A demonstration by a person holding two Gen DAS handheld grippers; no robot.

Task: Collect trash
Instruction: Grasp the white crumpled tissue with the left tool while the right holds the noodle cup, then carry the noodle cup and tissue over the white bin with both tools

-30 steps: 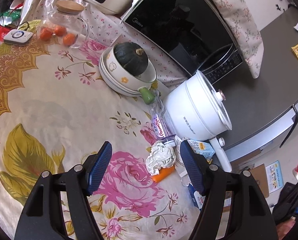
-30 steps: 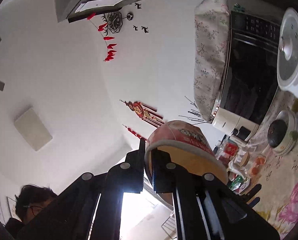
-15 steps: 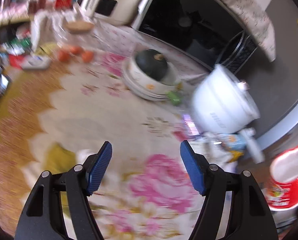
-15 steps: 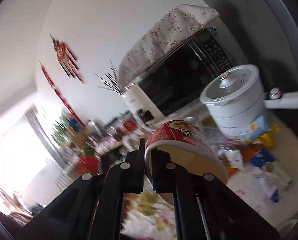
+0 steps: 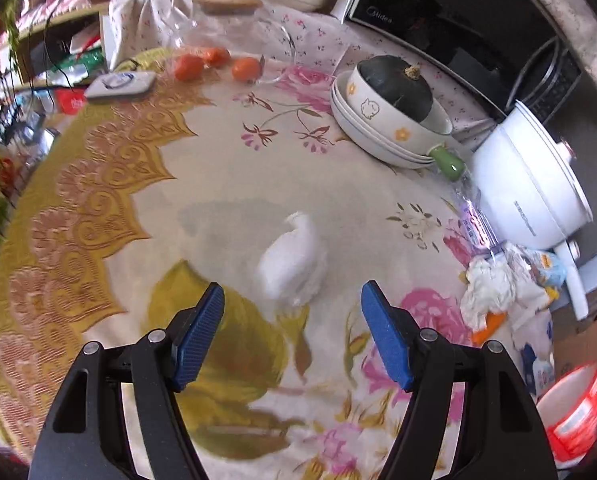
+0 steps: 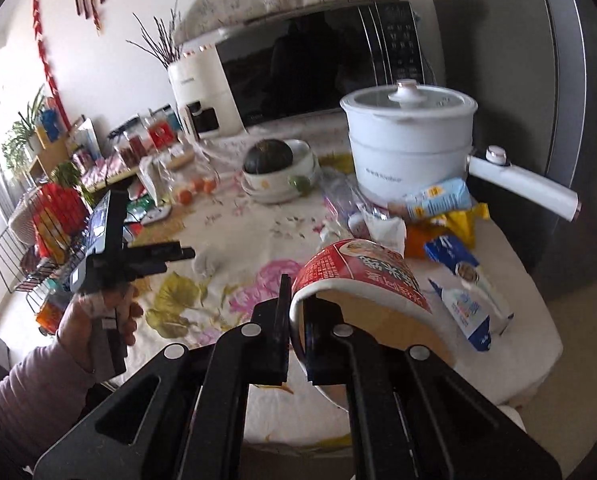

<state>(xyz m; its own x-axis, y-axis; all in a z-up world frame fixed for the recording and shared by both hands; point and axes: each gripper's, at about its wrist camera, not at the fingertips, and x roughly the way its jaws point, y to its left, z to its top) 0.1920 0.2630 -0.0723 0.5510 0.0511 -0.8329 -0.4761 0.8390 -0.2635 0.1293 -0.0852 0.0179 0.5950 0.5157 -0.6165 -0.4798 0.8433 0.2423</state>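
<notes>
My left gripper [image 5: 292,336] is open and empty above the flowered tablecloth, with a crumpled white tissue [image 5: 294,262] just ahead between its fingers. My right gripper [image 6: 296,332] is shut on the rim of a red instant-noodle cup [image 6: 362,280], held above the table's near edge; the cup also shows in the left wrist view [image 5: 576,410]. A heap of trash lies by the white pot: crumpled paper [image 5: 490,284], wrappers [image 6: 438,196], a blue-white packet [image 6: 470,300]. The left gripper shows in the right wrist view [image 6: 178,256].
A white electric pot [image 6: 410,140] with a long handle stands at the back right. Stacked bowls hold a dark squash [image 5: 394,88]. A glass jar with oranges [image 5: 218,60], a microwave [image 6: 318,68] and a wire rack [image 6: 38,240] ring the table.
My left gripper swung left from the trash heap to the white tissue. My right gripper tipped down from the ceiling toward the table, still holding the cup.
</notes>
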